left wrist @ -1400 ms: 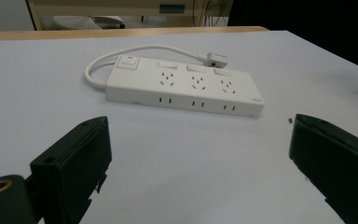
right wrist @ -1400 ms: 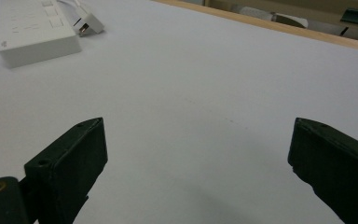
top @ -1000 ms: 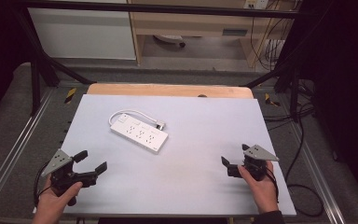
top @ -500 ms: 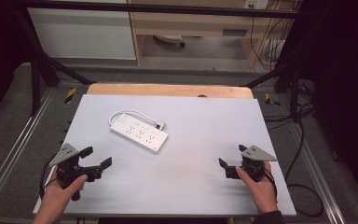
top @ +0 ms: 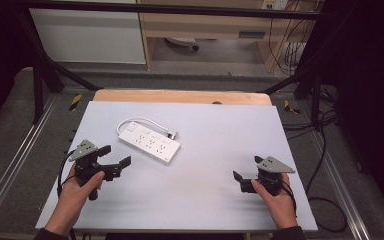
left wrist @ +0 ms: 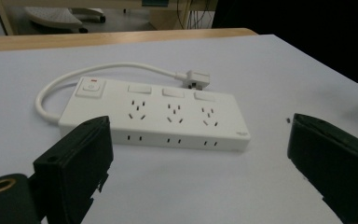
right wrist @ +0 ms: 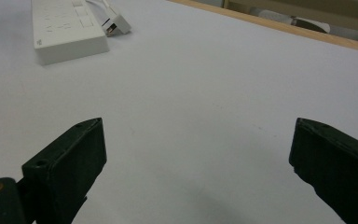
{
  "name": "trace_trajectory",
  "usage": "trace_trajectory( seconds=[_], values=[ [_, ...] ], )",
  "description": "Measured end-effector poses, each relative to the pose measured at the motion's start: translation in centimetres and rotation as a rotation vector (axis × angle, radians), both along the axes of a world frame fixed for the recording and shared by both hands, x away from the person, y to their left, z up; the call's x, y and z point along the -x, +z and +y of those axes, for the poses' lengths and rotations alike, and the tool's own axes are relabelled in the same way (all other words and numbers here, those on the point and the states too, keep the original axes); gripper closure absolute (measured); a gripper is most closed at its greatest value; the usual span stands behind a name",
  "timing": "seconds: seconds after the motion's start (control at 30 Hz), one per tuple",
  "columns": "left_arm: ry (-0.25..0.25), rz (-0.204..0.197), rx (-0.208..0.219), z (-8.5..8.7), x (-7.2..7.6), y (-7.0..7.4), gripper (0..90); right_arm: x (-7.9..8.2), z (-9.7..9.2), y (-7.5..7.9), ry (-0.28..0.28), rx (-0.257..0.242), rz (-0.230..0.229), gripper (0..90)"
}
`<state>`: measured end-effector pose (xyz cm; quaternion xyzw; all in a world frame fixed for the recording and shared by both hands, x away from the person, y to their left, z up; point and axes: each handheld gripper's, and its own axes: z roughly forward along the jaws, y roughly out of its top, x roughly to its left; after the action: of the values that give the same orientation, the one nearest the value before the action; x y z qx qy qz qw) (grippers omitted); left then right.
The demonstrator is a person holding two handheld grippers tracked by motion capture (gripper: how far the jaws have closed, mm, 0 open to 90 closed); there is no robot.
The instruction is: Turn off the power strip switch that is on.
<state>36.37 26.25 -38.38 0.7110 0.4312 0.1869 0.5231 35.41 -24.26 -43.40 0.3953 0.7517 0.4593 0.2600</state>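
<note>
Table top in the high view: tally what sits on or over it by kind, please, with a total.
White power strip, with its cord and plug: 1
Black hand-held gripper, both with jaws open: 2, left hand-held gripper and right hand-held gripper
Total: 3

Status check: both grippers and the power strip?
Left gripper open, empty, near the white six-outlet power strip, apart from it. Right gripper open, empty, farther off. Strip flat on the white table, cord looped behind it. Nothing between.
</note>
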Motion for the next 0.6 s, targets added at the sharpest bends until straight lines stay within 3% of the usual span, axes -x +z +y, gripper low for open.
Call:
trace_trajectory(
  seconds=[0.6],
  values=[
    [-0.001, -0.002, 0.012, -0.3, -3.2, 1.8, 6.3, -0.1, -0.1, -0.2, -0.006, 0.011, 0.013, 4.3]
  ],
)
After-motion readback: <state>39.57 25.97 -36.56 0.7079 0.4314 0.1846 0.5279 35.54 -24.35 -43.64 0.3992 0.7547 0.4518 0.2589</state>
